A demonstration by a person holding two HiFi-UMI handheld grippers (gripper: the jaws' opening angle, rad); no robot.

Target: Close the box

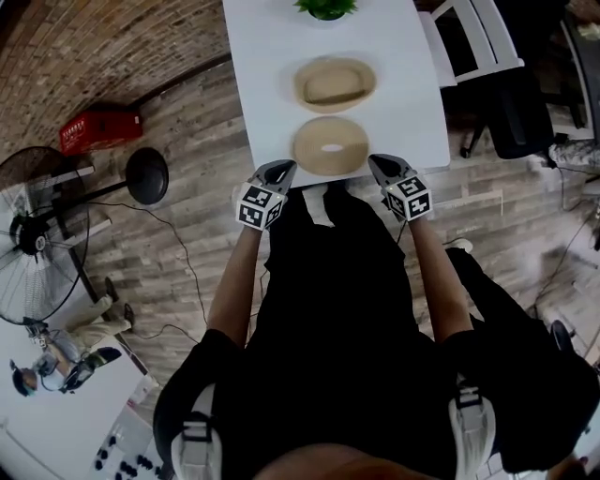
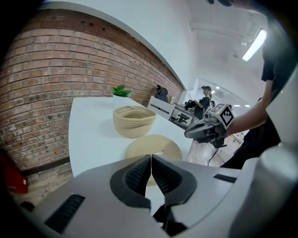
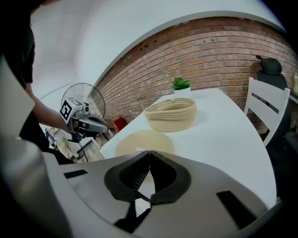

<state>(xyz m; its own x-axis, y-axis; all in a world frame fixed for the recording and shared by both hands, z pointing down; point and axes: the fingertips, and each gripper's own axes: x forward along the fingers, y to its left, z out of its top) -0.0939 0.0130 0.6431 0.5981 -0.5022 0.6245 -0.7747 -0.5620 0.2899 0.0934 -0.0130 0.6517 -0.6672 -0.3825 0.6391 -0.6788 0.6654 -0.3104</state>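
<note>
On the white table point(image 1: 262, 56) stands an open round woven basket point(image 1: 334, 84), the box. Its flat round woven lid point(image 1: 330, 145) lies on the table just in front of it, by the near edge. My left gripper point(image 1: 281, 169) hovers at the lid's left near side and my right gripper point(image 1: 380, 164) at its right near side; both are shut with nothing between the pads. In the left gripper view the lid point(image 2: 153, 146) and basket point(image 2: 134, 121) lie beyond the closed jaws. The right gripper view shows the lid point(image 3: 144, 142) and basket point(image 3: 171, 115) the same way.
A small green plant point(image 1: 325, 7) stands at the table's far end. A white chair point(image 1: 469, 37) is to the table's right. On the wooden floor to the left are a standing fan point(image 1: 37, 234), a red case point(image 1: 98, 128) and a black round base point(image 1: 147, 175).
</note>
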